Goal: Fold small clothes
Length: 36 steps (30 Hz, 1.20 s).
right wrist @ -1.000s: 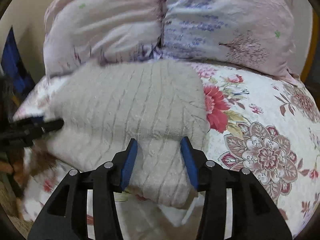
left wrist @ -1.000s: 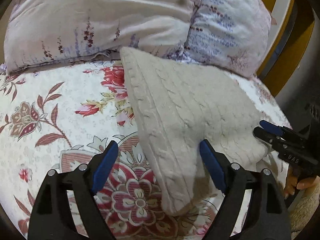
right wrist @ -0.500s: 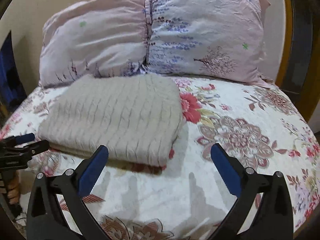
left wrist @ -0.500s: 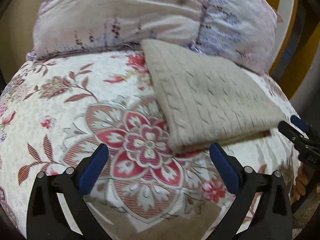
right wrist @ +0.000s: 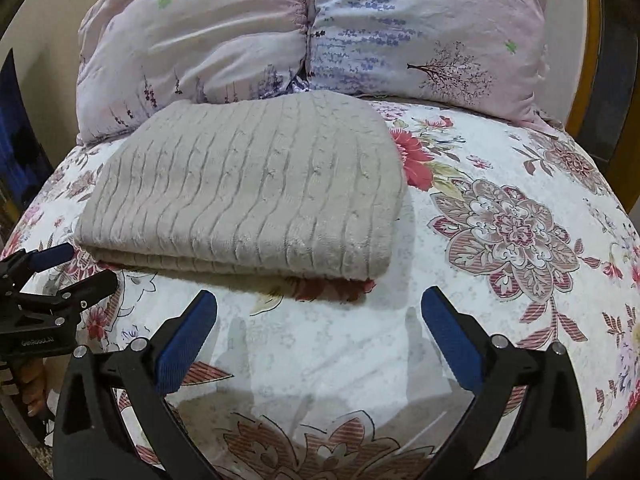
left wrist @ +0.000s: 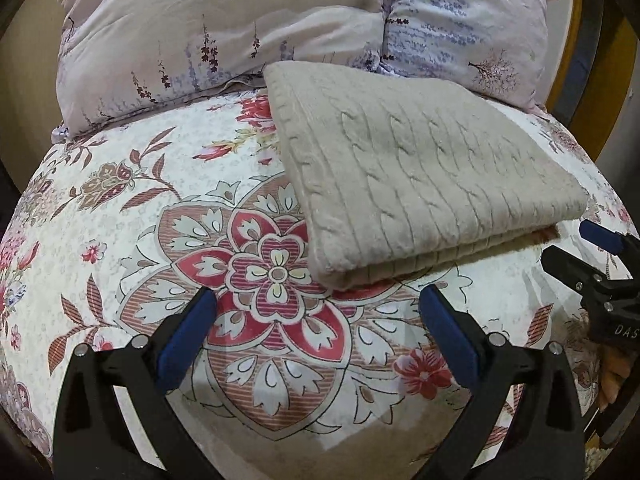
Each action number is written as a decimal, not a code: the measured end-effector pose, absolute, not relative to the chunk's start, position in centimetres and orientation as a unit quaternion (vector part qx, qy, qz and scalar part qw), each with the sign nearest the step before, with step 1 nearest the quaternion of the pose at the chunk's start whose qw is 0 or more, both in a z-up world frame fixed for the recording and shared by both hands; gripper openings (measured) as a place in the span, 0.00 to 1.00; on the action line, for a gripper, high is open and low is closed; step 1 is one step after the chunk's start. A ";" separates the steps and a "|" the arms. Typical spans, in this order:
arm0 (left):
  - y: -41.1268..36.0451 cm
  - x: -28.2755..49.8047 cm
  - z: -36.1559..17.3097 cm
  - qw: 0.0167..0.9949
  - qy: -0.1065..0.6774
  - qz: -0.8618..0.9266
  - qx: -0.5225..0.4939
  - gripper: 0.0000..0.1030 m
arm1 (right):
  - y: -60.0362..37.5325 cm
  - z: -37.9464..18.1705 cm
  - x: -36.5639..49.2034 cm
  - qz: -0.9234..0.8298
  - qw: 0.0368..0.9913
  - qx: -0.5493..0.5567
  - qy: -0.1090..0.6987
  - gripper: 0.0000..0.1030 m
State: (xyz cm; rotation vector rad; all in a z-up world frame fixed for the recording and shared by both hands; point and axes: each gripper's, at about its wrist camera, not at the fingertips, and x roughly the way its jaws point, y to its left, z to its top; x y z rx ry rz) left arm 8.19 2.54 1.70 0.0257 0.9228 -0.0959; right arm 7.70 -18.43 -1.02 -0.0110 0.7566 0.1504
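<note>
Folded beige knit [left wrist: 420, 184] on the bed [left wrist: 120, 216] before the pillows [left wrist: 280, 28], your left gripper [left wrist: 316, 336] and right gripper [right wrist: 318, 334] near it, both spread wide, empty.

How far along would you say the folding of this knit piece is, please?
Done: the beige knit garment lies folded in a neat layered rectangle on the floral bedspread, by the pillows. In hand: nothing; the left gripper and the right gripper are open and clear of it. Left: no other clothes are in view.
</note>
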 end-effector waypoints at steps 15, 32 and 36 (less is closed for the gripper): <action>2.1 8.3 1.5 0.890 0.456 -0.024 0.022 0.98 | -18.4 -2.1 8.5 0.045 0.909 -0.006 0.414 0.99; 2.0 8.4 1.4 0.890 0.455 -0.023 0.019 0.98 | -18.4 -2.2 8.4 0.038 0.914 -0.001 0.405 0.99; 2.0 8.4 1.4 0.890 0.455 -0.022 0.019 0.98 | -18.4 -2.2 8.3 0.038 0.915 -0.001 0.403 0.99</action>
